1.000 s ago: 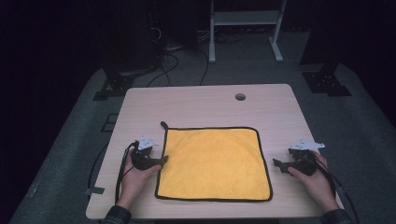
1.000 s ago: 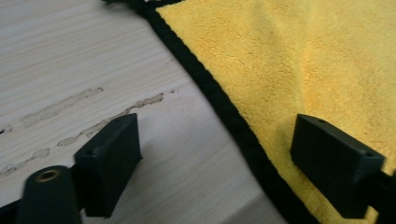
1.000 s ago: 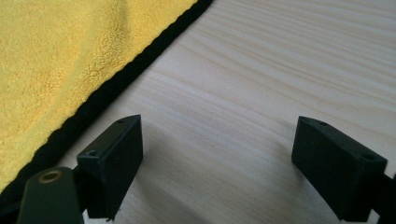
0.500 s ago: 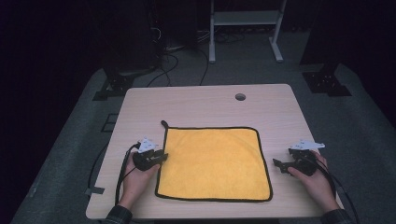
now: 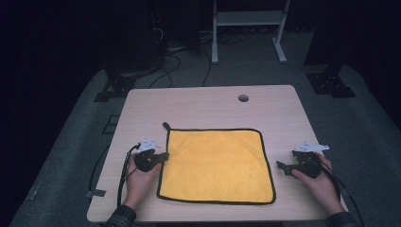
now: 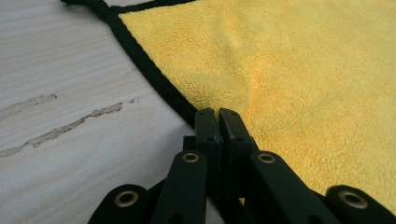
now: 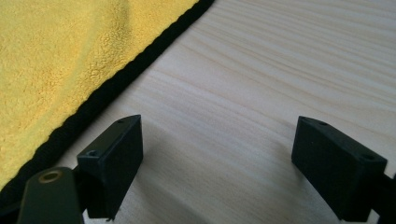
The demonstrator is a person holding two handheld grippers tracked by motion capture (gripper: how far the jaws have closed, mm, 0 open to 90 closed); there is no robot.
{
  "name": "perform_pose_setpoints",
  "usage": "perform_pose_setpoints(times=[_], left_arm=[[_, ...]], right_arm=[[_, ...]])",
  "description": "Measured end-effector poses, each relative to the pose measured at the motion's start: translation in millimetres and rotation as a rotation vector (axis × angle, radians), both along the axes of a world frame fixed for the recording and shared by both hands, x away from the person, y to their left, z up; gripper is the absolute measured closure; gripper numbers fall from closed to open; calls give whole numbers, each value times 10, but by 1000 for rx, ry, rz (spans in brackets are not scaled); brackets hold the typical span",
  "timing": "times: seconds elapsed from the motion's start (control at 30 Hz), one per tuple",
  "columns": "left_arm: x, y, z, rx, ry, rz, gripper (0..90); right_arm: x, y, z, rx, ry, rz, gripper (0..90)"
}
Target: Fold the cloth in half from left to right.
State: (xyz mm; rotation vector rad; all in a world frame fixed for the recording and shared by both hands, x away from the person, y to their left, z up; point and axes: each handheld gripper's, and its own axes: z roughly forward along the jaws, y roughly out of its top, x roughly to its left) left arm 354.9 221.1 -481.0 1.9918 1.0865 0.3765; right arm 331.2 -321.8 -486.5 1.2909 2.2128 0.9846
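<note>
Bench [image 5: 208, 101]: pale wood-grain top with rounded corners and a round cable hole [image 5: 243, 98] near the far edge, set on grey floor [image 5: 61, 156] in a dark room; black stand feet on the floor at far left and far right, loose cables and a white frame's legs [image 5: 246, 33] beyond the far edge. Left gripper [image 5: 164, 155]: held in the person's left hand at the bench's near left, cable trailing toward the near edge; its jaws have just been closing and now stand pressed together on the black-bound left hem of the cloth, pinching it, as the left gripper view shows by the small ridge raised in the pile just ahead of them. Yellow microfibre cloth [image 5: 215, 163]: square, black-edged, lying spread flat at the middle of the bench's near half, a short black hanging loop [image 5: 166, 126] at its far left corner. Right gripper [image 5: 281, 166]: held in the right hand at the near right, just beside the cloth's right hem but apart from it; jaws spread wide over bare wood, nothing between them.
</note>
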Motion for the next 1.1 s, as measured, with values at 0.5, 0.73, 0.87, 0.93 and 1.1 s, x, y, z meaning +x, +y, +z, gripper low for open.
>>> perform_pose_setpoints(times=[0.5,0.73,0.87,0.93,1.1], left_arm=[[26,223,61,-45,25,37,870],[2,402,94,-42,25,84,869],[-14,463,139,-75,22,89,870],[-24,452,166,-87,13,85,870],[-37,421,244,-150,0,63,869]], right_arm=[[-5,-5,1,0,1,4,158],[-6,-5,1,0,1,4,158],[-6,-5,1,0,1,4,158],[-6,-5,1,0,1,4,158],[-5,-5,1,0,1,4,158]])
